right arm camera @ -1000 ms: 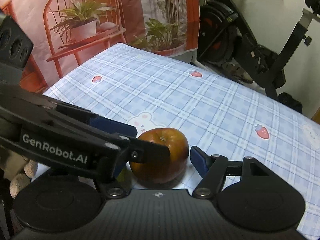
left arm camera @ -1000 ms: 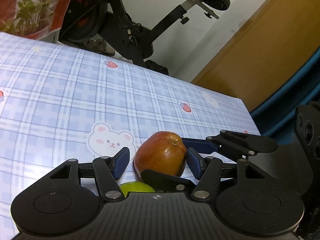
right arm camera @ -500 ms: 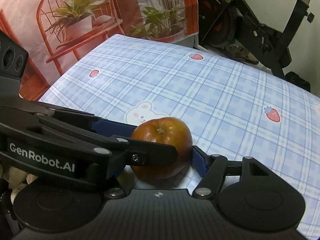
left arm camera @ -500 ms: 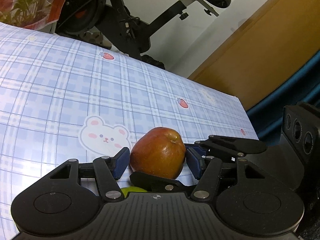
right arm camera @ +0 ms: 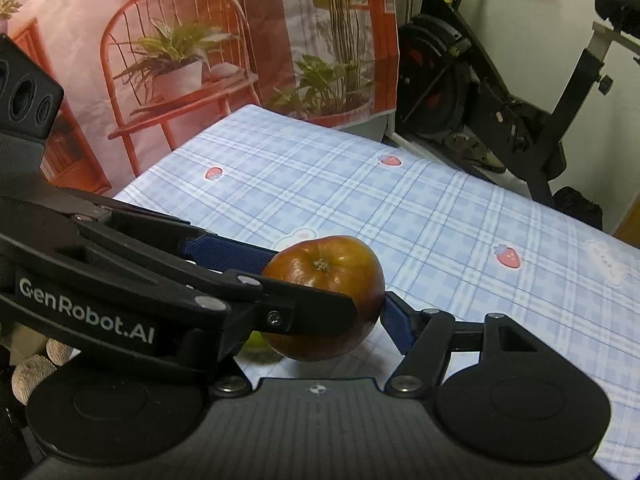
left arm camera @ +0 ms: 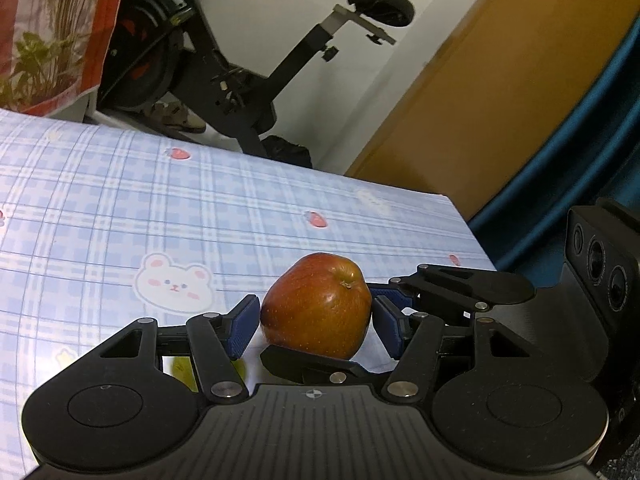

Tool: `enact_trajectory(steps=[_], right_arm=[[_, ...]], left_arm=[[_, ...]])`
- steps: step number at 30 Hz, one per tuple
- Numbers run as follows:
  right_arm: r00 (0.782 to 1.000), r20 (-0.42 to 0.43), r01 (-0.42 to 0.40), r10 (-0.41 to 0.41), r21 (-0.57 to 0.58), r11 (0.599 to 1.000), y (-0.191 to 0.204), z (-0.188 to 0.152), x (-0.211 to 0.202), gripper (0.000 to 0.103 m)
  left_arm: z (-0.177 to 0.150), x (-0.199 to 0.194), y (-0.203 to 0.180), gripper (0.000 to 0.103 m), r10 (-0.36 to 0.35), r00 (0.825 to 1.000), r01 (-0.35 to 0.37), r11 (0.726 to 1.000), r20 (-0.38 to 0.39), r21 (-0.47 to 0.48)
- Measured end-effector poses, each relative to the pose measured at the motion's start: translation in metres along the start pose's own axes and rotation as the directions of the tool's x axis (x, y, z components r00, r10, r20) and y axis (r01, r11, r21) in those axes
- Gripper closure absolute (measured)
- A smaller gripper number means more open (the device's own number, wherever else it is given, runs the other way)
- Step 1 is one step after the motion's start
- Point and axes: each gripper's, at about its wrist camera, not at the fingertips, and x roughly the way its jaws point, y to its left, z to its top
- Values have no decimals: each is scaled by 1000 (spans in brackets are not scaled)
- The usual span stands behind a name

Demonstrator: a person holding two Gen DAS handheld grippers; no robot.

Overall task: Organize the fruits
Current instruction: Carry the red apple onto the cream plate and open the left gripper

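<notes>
Red apple: a glossy red-brown apple (left arm camera: 316,306) with a short stem sits between the blue pads of both grippers, above the near part of the table; whether it rests on the cloth or is lifted off it cannot be told.
Left gripper: the black two-finger left gripper (left arm camera: 314,320) has its jaws pinching the apple, the left pad touching the fruit's left side and the right pad against its right side.
Right gripper: the black two-finger right gripper (right arm camera: 334,306) also has its jaws around the same apple; its right pad presses the fruit's right flank, while its left finger is hidden behind the left gripper's arm, so that contact cannot be seen.
Crossing: in the right wrist view the left gripper's black arm, lettered in white, reaches in from the left and crosses in front of the apple.
Green fruit: a yellow-green fruit (right arm camera: 256,344) lies low and near, just behind the apple and mostly hidden by the fingers.
Table: a blue-and-white plaid tablecloth (left arm camera: 120,208) printed with strawberries and a white bear face covers it.
Far side: a black exercise bike (left arm camera: 248,80) stands beyond the far table edge, with an orange printed backdrop of chairs and plants (right arm camera: 160,52) to its left.
Hand: fingers in a grey knitted glove (right arm camera: 36,364) show at the near left.
</notes>
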Motion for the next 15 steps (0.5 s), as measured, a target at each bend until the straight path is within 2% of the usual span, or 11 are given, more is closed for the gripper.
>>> enact_trajectory(steps=[7, 15], right_arm=[[999, 38, 5, -5, 5, 1000, -5, -11, -41, 34], [997, 65, 30, -33, 36, 999, -26, -44, -90, 34]], left_arm=[[-8, -11, -42, 38, -14, 1000, 13, 999, 19, 43], [-26, -2, -96, 39, -38, 999, 38, 994, -1, 104]])
